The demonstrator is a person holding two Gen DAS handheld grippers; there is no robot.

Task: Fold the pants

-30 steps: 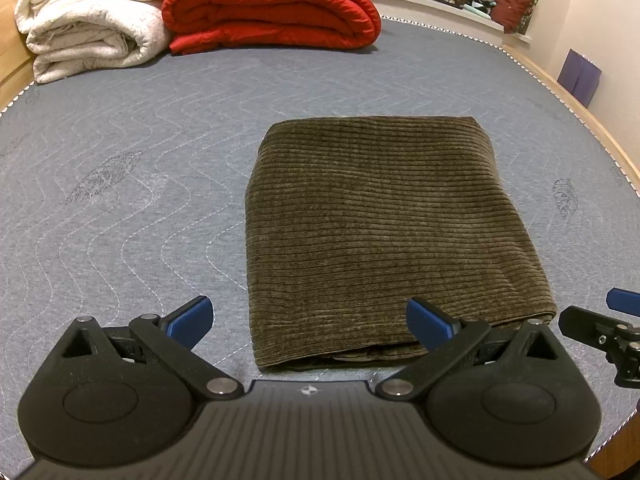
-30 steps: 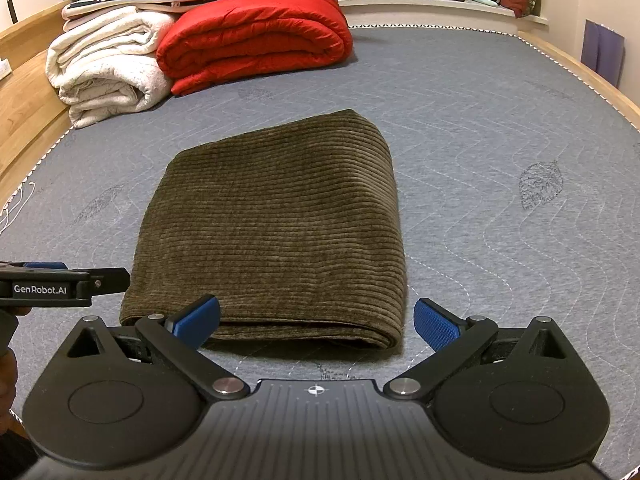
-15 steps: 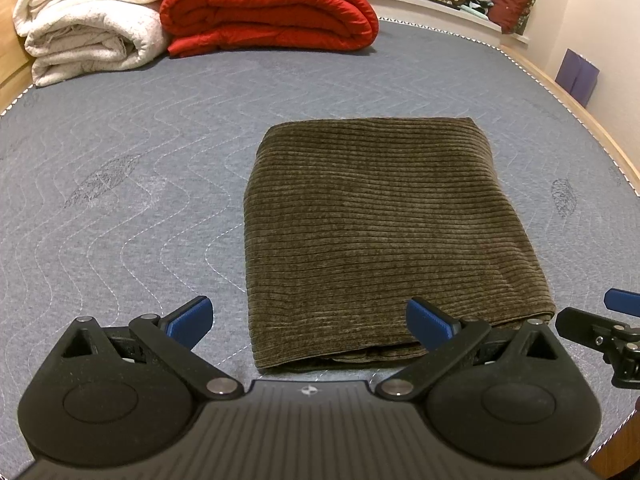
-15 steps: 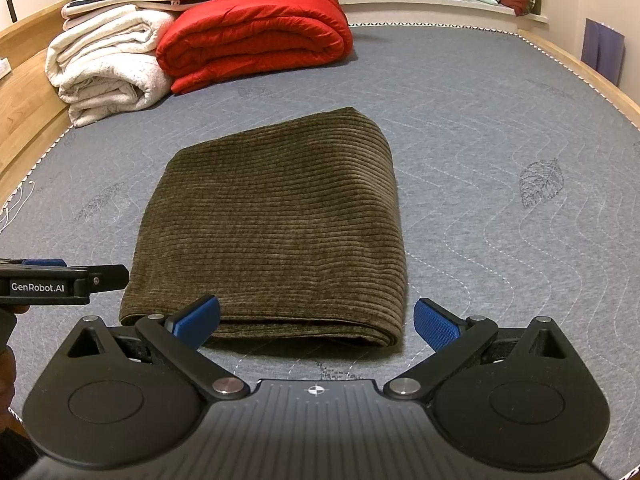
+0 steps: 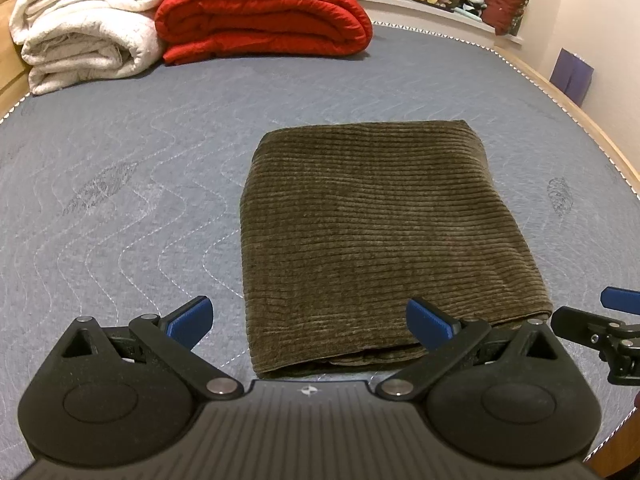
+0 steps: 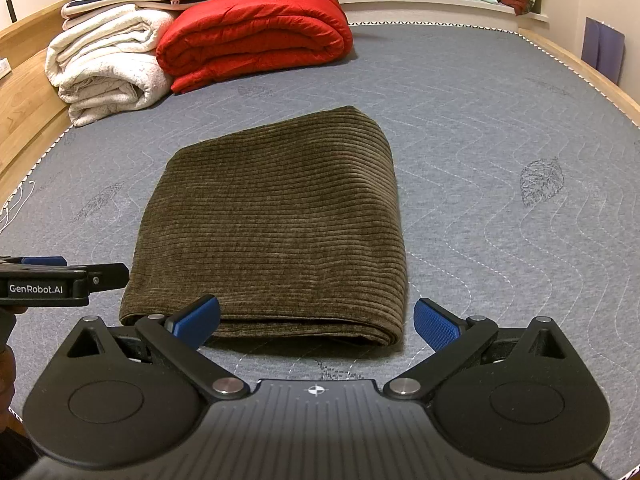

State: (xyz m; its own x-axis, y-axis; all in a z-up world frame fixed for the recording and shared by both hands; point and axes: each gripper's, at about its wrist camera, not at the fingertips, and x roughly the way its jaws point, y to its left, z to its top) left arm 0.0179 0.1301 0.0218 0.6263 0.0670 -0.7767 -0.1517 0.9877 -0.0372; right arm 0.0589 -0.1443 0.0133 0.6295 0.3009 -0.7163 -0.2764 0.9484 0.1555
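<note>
On the grey mattress (image 5: 120, 208), well short of the red quilt (image 5: 260, 12), the pants (image 5: 380, 232) lie folded. Left gripper (image 5: 308, 318) and right gripper (image 6: 316, 320) gape wide, empty; folding looks finished, so withdrawing seems next.

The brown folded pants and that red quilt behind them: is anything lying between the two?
No. Both wrist views show only bare grey mattress between the pants and the red quilt.

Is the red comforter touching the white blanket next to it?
Touching. The left wrist view shows the red comforter pressed against the white blanket, with no mattress visible between them.
</note>
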